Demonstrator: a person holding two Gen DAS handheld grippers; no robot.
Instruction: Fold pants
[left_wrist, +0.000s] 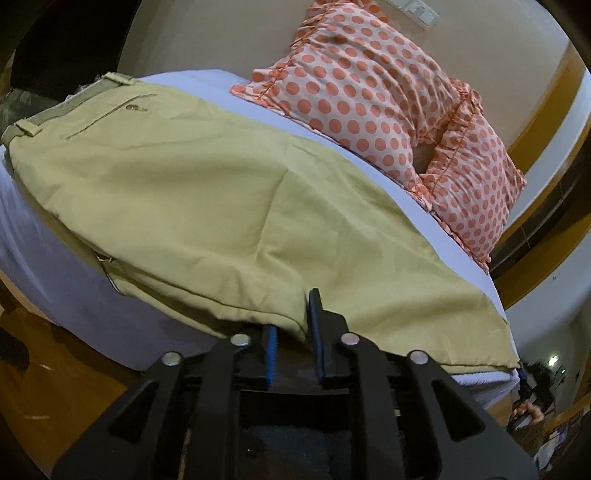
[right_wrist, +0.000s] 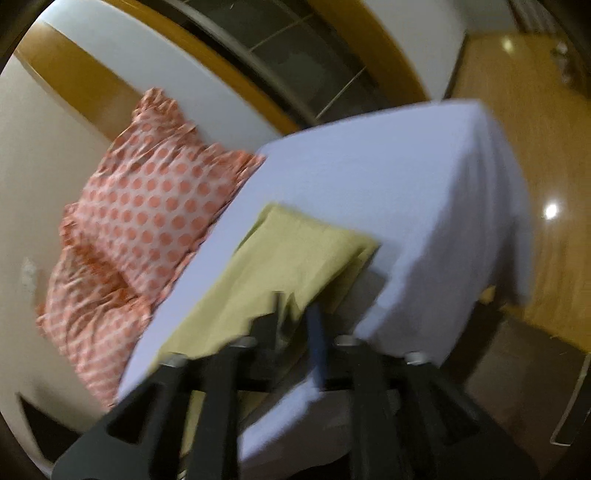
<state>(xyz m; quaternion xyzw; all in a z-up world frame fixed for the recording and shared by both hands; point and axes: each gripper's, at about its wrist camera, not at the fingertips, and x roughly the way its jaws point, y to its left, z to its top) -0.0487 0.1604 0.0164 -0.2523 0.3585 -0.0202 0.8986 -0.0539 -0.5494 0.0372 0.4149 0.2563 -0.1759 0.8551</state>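
Observation:
Khaki pants (left_wrist: 207, 206) lie flat on a bed with a white sheet (left_wrist: 55, 266), waistband and back pocket at the far left. My left gripper (left_wrist: 293, 332) sits at the near edge of the pants; its blue-padded jaws stand a little apart with a fold of the cloth between them. In the blurred right wrist view the leg end of the pants (right_wrist: 295, 251) lies on the sheet (right_wrist: 406, 192) near the bed's corner. My right gripper (right_wrist: 295, 317) is at the cloth's edge with its jaws close around it.
Two pillows with orange dots (left_wrist: 369, 103) lean against the wall at the head of the bed, also in the right wrist view (right_wrist: 147, 221). Wooden floor (right_wrist: 535, 147) surrounds the bed. The bed's corner drops off to the right.

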